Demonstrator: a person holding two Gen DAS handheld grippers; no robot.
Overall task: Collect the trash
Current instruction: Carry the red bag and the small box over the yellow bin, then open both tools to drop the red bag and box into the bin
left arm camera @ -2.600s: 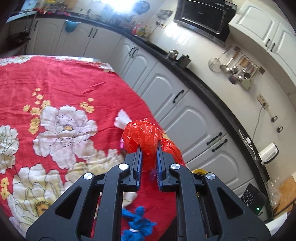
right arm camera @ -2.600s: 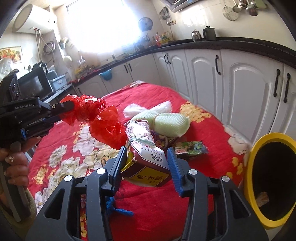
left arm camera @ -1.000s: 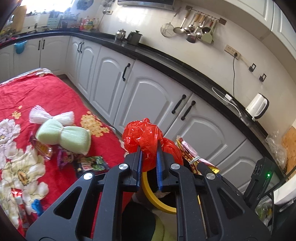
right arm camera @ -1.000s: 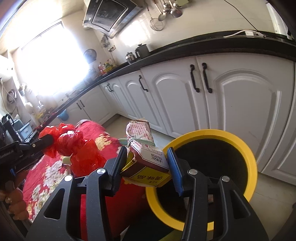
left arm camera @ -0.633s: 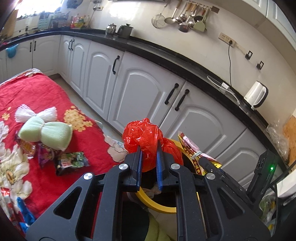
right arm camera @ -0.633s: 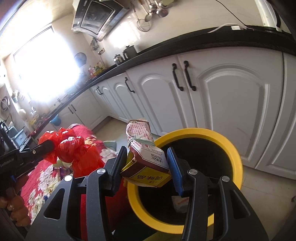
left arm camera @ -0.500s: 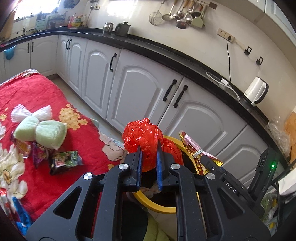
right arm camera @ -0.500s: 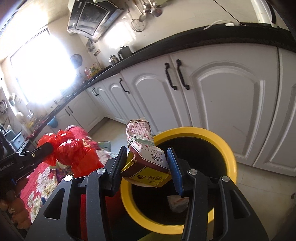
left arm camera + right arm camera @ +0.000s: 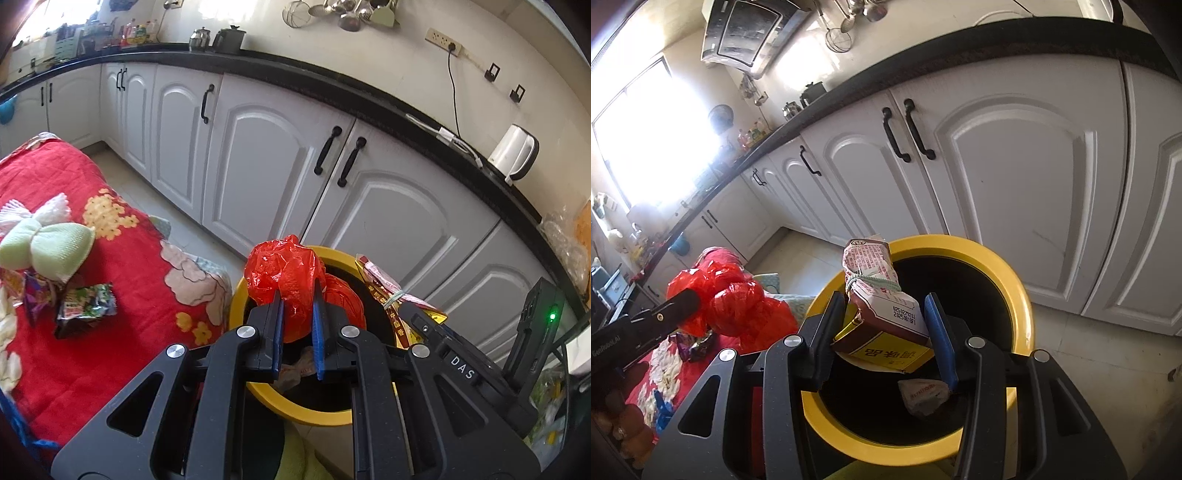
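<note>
Both grippers tilted down over bin [image 9: 1019, 291] — loaded

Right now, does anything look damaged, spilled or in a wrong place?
Nothing is spilled. The crumpled red plastic bag and the crushed brown-and-yellow paper carton are held over the yellow-rimmed black bin. A crumpled white wrapper lies inside. Snack wrappers remain on the red floral cloth.

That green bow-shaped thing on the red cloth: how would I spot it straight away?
Start at the red flowered cloth left of the yellow-rimmed bin. Near its far edge lies the pale green bow-shaped pad, cinched at the middle. Unlike the shiny printed snack wrappers beside it, it is soft, plain and matte.
</note>
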